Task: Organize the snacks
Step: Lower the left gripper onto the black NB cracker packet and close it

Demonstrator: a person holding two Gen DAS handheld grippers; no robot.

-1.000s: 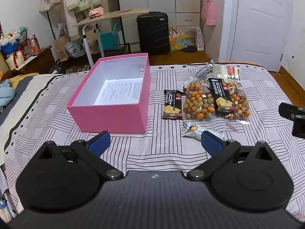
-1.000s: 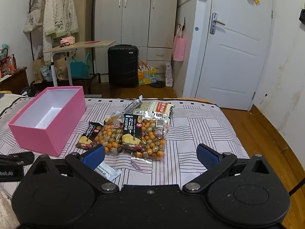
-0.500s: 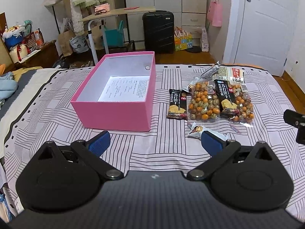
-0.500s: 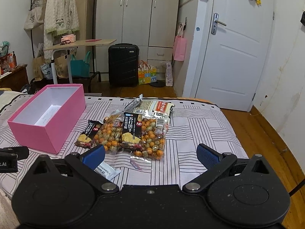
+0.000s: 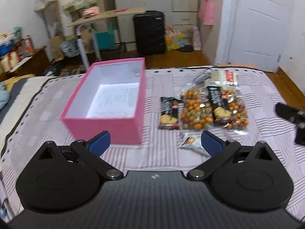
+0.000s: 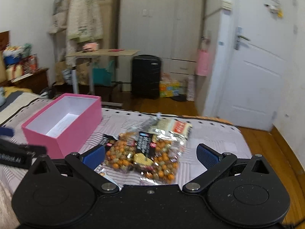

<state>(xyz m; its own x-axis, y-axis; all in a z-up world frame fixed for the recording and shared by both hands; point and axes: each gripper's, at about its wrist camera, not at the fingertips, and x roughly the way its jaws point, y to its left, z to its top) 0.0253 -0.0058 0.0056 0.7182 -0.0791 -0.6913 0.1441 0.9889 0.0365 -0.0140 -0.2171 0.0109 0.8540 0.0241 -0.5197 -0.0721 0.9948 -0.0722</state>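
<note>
The snacks are heaped on the striped bedspread point(image 5: 263, 103), to the right of the open pink box point(image 5: 106, 103), which is seen to hold only a printed sheet on its white floor. The box is apart from the pile, its long axis running away from the cameras.

The right gripper point(image 6: 150, 153) is held spread wide, nothing between its blue pads, and the clear bags of orange and green coated nuts point(image 6: 150, 158) are framed directly ahead of it and between the line of its fingers. A black cracker packet point(image 6: 143, 143) is laid on top of those bags, lengthwise away from the fingers. A second black packet point(image 5: 168, 112) is seen flat beside the bags on the box side, its long axis also pointing away. At the far end of the heap a pale packet with a red label point(image 6: 171, 126) is tucked.

The left gripper point(image 5: 154, 143) is likewise open and empty, aimed at the gap between box and pile; a small white wrapped snack point(image 5: 190, 142) is just inside its right pad point(image 5: 210, 143).

By this layout the right gripper is judged the nearer to the main heap, so a short forward and downward reach would be called for, then a carry leftward to the box. The small wrapper is judged to fall more readily to the left gripper.
</note>
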